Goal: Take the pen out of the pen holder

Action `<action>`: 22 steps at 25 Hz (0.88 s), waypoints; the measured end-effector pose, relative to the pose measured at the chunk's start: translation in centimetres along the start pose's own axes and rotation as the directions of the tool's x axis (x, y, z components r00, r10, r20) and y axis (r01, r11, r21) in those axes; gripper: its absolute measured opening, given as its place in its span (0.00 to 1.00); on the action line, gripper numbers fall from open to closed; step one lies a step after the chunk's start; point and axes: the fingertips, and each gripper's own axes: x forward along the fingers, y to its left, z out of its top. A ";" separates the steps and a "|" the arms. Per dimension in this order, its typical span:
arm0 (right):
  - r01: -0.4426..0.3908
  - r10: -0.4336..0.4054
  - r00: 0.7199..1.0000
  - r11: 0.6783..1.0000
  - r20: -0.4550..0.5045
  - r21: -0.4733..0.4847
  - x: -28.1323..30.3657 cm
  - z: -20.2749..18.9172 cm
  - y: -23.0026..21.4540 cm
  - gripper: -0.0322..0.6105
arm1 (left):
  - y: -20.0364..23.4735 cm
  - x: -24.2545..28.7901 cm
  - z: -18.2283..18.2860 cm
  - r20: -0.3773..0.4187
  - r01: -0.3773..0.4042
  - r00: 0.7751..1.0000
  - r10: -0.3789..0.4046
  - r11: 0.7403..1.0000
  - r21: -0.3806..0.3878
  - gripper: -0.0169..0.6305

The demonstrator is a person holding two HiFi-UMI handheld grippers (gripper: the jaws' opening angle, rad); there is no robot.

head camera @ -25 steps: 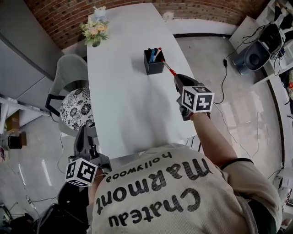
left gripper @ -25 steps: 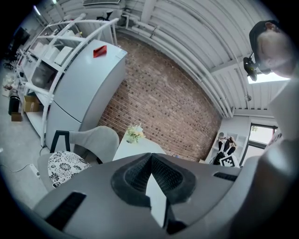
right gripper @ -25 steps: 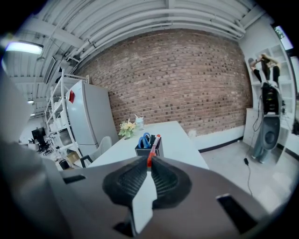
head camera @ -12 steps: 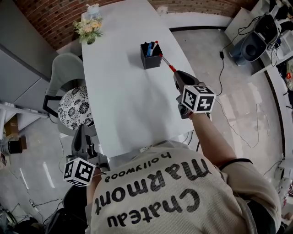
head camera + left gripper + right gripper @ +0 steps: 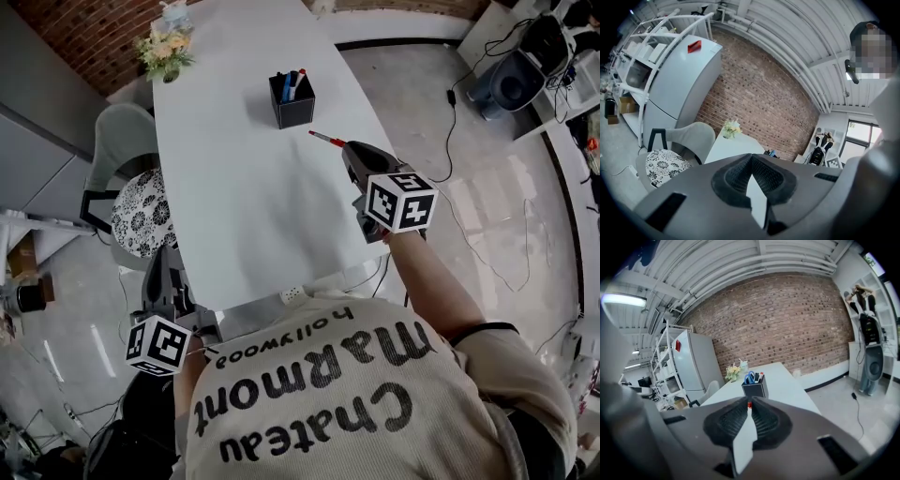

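Fingers of my right gripper (image 5: 346, 150) clamp the red pen (image 5: 324, 139), clear of the pen holder (image 5: 293, 112) and pointing upper-left at it. My left gripper (image 5: 164, 267) sits closed and empty, lower left.

A long white desk (image 5: 244, 187) runs away from the person, its far end close to a brick wall. Most of its top is bare. A black square pen holder (image 5: 292, 103) stands upright on it, past the middle and nearer the right edge. At the far left corner sits a bunch of pale flowers (image 5: 164, 52), with a small light object (image 5: 173, 14) just behind it (too small to tell what it is).
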 end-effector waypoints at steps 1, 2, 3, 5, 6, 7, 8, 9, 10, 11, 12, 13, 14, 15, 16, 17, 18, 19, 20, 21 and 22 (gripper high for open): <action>-0.009 0.009 1.000 1.000 -0.010 0.001 -0.4 -0.3 -0.1 0.09 | -0.8 0.1 -0.3 0.000 0.009 1.000 -0.009 1.000 0.002 0.03; -0.020 0.020 1.000 1.000 -0.020 0.005 -0.8 -0.7 -0.2 0.09 | -1.6 0.2 -0.5 -0.001 0.019 1.000 -0.019 1.000 0.005 0.03; -0.032 0.032 0.999 0.999 -0.030 0.012 -1.3 -1.0 -0.2 0.09 | -2.5 0.3 -0.8 -0.002 0.026 1.000 -0.026 1.000 0.007 0.03; -0.062 0.063 0.997 0.998 -0.047 0.024 -2.3 -1.4 -0.1 0.09 | -4.4 0.6 -1.2 -0.003 0.039 0.999 -0.039 0.999 0.008 0.03; -0.079 0.081 0.995 0.996 -0.054 0.028 -2.9 -1.6 0.1 0.09 | -5.4 0.8 -1.3 0.000 0.046 0.999 -0.046 0.999 0.010 0.03; -0.098 0.100 0.993 0.995 -0.061 0.031 -3.4 -1.8 0.3 0.09 | -6.4 0.9 -1.5 0.002 0.053 0.999 -0.053 0.999 0.012 0.03; -0.118 0.120 0.990 0.992 -0.068 0.034 -4.0 -2.1 0.5 0.09 | -7.4 1.0 -1.7 0.004 0.059 0.998 -0.059 0.998 0.015 0.03; -0.140 0.142 0.987 0.990 -0.075 0.035 -4.5 -2.3 0.8 0.09 | -8.5 1.1 -1.9 0.008 0.065 0.998 -0.065 0.998 0.018 0.03; -0.160 0.162 0.984 0.987 -0.079 0.033 -5.1 -2.4 1.1 0.09 | -9.5 1.2 -2.0 0.014 0.073 0.997 -0.073 0.997 0.023 0.03; -0.176 0.178 0.981 0.984 -0.082 0.028 -5.7 -2.4 1.2 0.09 | -10.5 1.3 -2.2 0.021 0.082 0.996 -0.083 0.996 0.028 0.03; -0.190 0.191 0.978 0.982 -0.083 0.023 -6.2 -2.3 1.4 0.09 | -11.5 1.3 -2.4 0.029 0.092 0.995 -0.093 0.995 0.034 0.03; -0.202 0.203 0.976 0.979 -0.082 0.020 -6.7 -2.1 1.5 0.09 | -12.4 1.3 -2.6 0.037 0.098 0.994 -0.099 0.994 0.040 0.03; -0.214 0.215 0.973 0.977 -0.080 0.018 -7.3 -1.9 1.5 0.09 | -13.2 1.3 -2.8 0.044 0.099 0.994 -0.101 0.994 0.045 0.03; -0.228 0.228 0.970 0.974 -0.078 0.014 -7.9 -1.7 1.6 0.09 | -14.0 1.1 -3.1 0.052 0.096 0.994 -0.098 0.994 0.047 0.03; -0.241 0.241 0.968 0.970 -0.076 0.007 -8.5 -1.5 1.8 0.09 | -14.8 0.9 -3.4 0.060 0.091 0.994 -0.094 0.995 0.048 0.03; -0.253 0.252 0.965 0.967 -0.073 -0.002 -9.1 -1.3 1.8 0.10 | -15.5 0.6 -3.7 0.069 0.086 0.994 -0.090 0.995 0.048 0.03; -0.263 0.262 0.963 0.965 -0.067 -0.009 -9.7 -1.0 1.8 0.10 | -16.1 0.3 -3.9 0.077 0.082 0.993 -0.086 0.995 0.048 0.03; -0.271 0.270 0.961 0.962 -0.060 -0.014 -10.2 -0.7 1.8 0.10 | -16.8 0.0 -4.1 0.085 0.078 0.993 -0.083 0.996 0.051 0.03; -0.278 0.276 0.960 0.961 -0.051 -0.015 -10.7 -0.4 1.8 0.10 | -17.3 -0.2 -4.3 0.091 0.075 0.993 -0.080 0.996 0.055 0.03; -0.283 0.282 0.959 0.959 -0.041 -0.015 -11.2 -0.1 1.8 0.10 | -17.9 -0.5 -4.5 0.096 0.072 0.992 -0.078 0.996 0.060 0.03; -0.287 0.286 0.958 0.958 -0.031 -0.014 -11.7 0.2 1.8 0.10 | -18.4 -0.8 -4.6 0.100 0.069 0.992 -0.076 0.995 0.065 0.03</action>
